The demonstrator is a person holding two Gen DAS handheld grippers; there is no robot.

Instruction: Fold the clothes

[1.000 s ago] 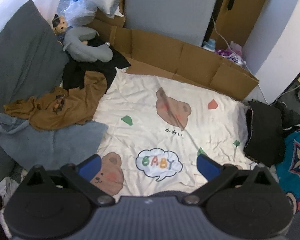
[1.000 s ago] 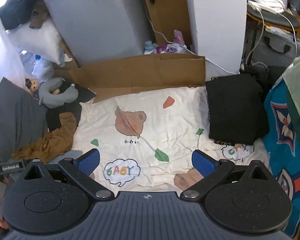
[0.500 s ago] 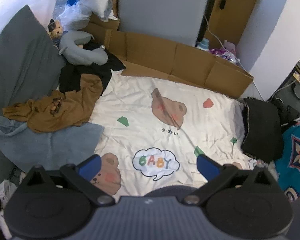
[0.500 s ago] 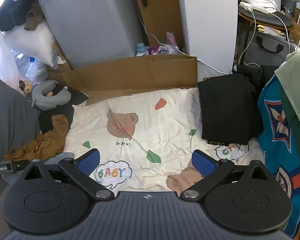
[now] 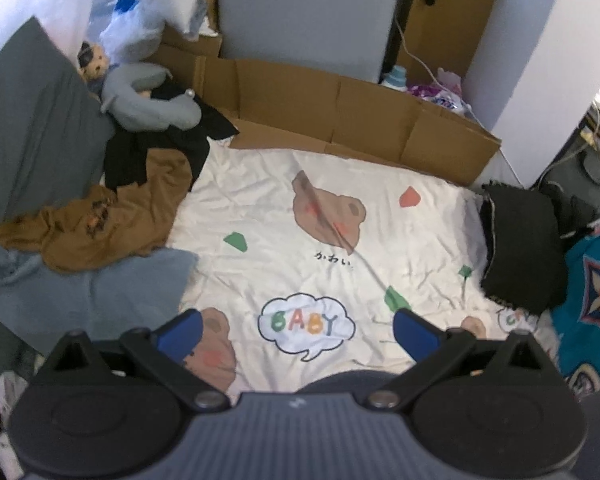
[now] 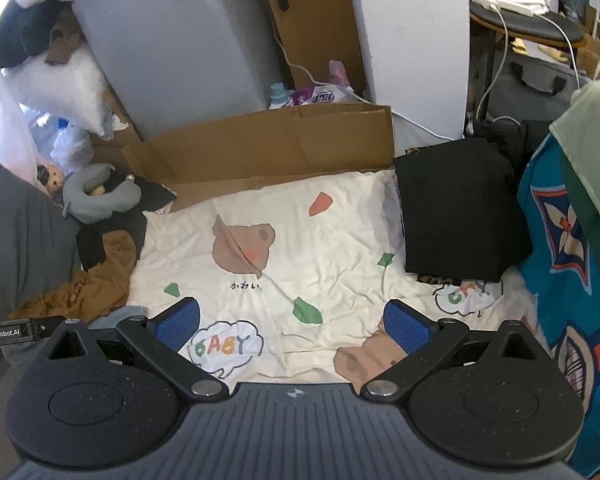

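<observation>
Two tools, left tool (image 5: 294, 326) and right tool (image 6: 291, 320), gape empty; brown shirt (image 5: 112, 224) far left looks light, limp, pinch at shoulder seams.

Surface: a bed under a cream sheet (image 5: 284, 208) printed with bears and a "BABY" bubble.
Left edge: brown garment (image 5: 108, 224), crumpled, overlapping a grey-blue garment (image 5: 100, 292); black garment (image 5: 160, 148) behind them.
Right edge: folded black clothes (image 6: 456, 216), stacked on the sheet.
Far edge: flattened cardboard (image 5: 340, 112) touching the sheet.
</observation>
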